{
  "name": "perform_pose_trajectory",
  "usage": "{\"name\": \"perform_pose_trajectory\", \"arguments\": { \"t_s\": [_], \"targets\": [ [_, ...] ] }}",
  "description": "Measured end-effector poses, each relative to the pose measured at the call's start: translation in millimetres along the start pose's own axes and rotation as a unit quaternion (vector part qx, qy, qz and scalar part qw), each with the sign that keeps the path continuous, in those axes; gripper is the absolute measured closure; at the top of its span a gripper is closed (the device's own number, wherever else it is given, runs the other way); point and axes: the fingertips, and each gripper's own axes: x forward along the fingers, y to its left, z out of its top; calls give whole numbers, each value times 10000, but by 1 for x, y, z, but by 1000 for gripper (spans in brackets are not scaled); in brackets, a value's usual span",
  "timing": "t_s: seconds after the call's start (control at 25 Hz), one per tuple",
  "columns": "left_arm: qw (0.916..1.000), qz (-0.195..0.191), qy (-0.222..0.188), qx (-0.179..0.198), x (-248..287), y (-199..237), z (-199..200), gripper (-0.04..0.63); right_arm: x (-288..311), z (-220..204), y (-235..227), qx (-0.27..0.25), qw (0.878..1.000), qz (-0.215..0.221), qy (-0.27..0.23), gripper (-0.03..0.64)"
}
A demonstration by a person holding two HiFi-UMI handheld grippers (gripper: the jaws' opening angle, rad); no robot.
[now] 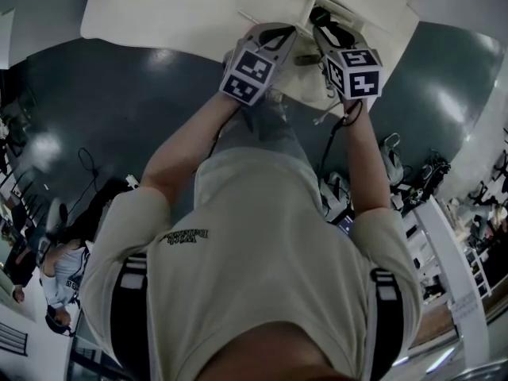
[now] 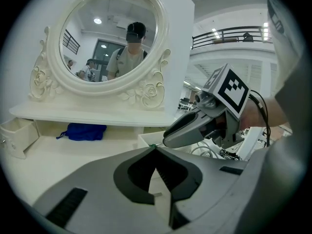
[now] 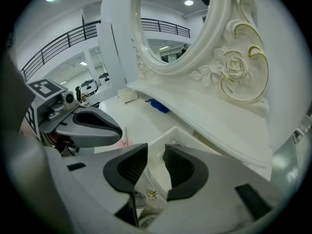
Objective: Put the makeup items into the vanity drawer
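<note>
**Right claw (image 3: 156,149) over the open vanity drawer (image 3: 168,135).** The jaws stand apart and released. Nothing is pressed between the pads, and the white drawer interior shows through the gap. The drawer lies directly below and just ahead of this claw. A small gold fitting (image 3: 152,194), probably the drawer's pull, sits at the near end beneath the jaws. The drawer's long axis therefore appears to run away from the claw, roughly along the line the claw points. A dark green item (image 3: 164,156) lies inside, close by the right jaw; what it is cannot be told.

**Left claw (image 2: 156,148).** It sits just to the left of the right claw, over the white surface (image 2: 73,155), with its tips near the drawer's near corner. The jaws meet at the tips, clenched. A green speck shows there, too small to identify, and no held item can be made out.

**Items outside the drawer.** A pinkish item (image 3: 121,141) lies on the surface to the left of the right claw, just beyond the left claw's finger. A blue pouch (image 2: 83,131) lies well ahead of both claws, under the mirror shelf (image 2: 97,115).

**Judgement.** The left claw is nearer to the pinkish item, and the drawer lies close by on that claw's right. The right claw would have to swing left to reach the item.
</note>
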Motion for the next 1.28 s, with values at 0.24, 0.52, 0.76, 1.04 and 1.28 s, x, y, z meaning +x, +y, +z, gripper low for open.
{"name": "perform_pose_trajectory", "arguments": {
  "t_s": [0.24, 0.52, 0.76, 1.04, 1.28],
  "targets": [
    [9989, 213, -309, -288, -19, 17, 17, 581, -11, 28, 11, -160, 9994, 1, -304, 499],
    [9969, 312, -714, -100, -60, 24, 59, 581, -47, 79, 34, -339, 9953, 58, -901, 508],
    [9903, 485, -1287, 176, -109, 18, 115, 581, -106, 132, 70, -670, 9835, 186, -1669, 518],
    [9781, 526, -1960, 458, -171, 7, 177, 581, -157, 183, 106, -892, 9657, 342, -2414, 531],
    [9636, 742, -2442, 800, -232, -4, 218, 581, -204, 221, 126, -960, 9474, 393, -3029, 543]
  ]
}}
